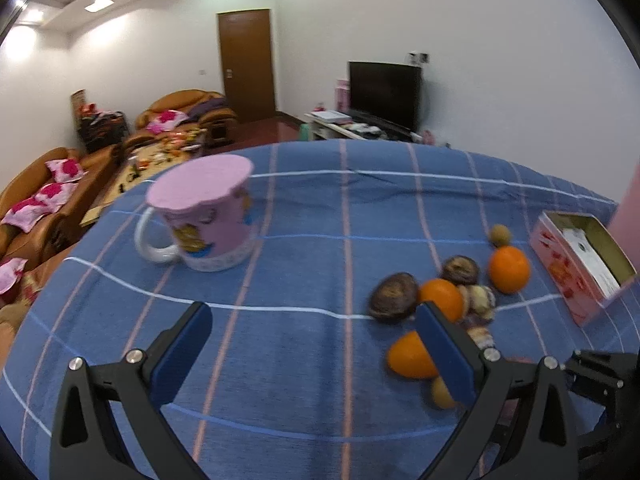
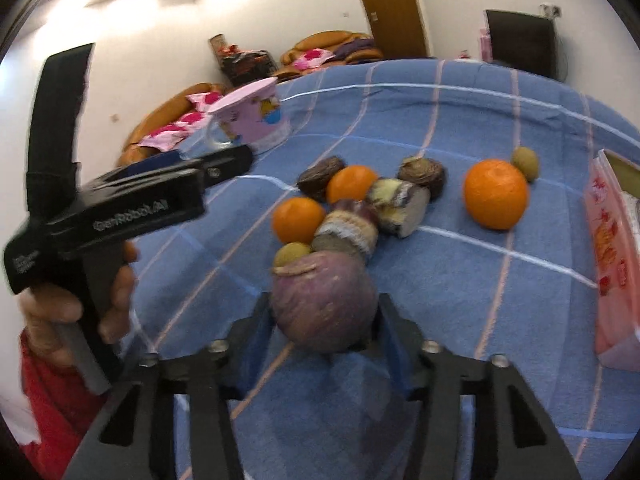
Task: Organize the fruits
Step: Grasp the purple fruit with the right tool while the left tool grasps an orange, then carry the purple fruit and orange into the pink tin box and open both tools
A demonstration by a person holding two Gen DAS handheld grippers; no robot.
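Note:
My right gripper is shut on a round purple fruit, its blue pads against both sides just above the blue checked tablecloth. Beyond it lies a cluster: three oranges, dark brown fruits, cut purple-and-cream pieces and small tan fruits. My left gripper hovers open over bare cloth, nothing between its fingers, with the same cluster at its right finger. An orange and a tan fruit are partly hidden behind that finger.
A pink mug with a lid stands at the far left of the table. An open pink box lies at the right edge. A hand in a red sleeve holds the left gripper. Sofas, a door and a television are behind the table.

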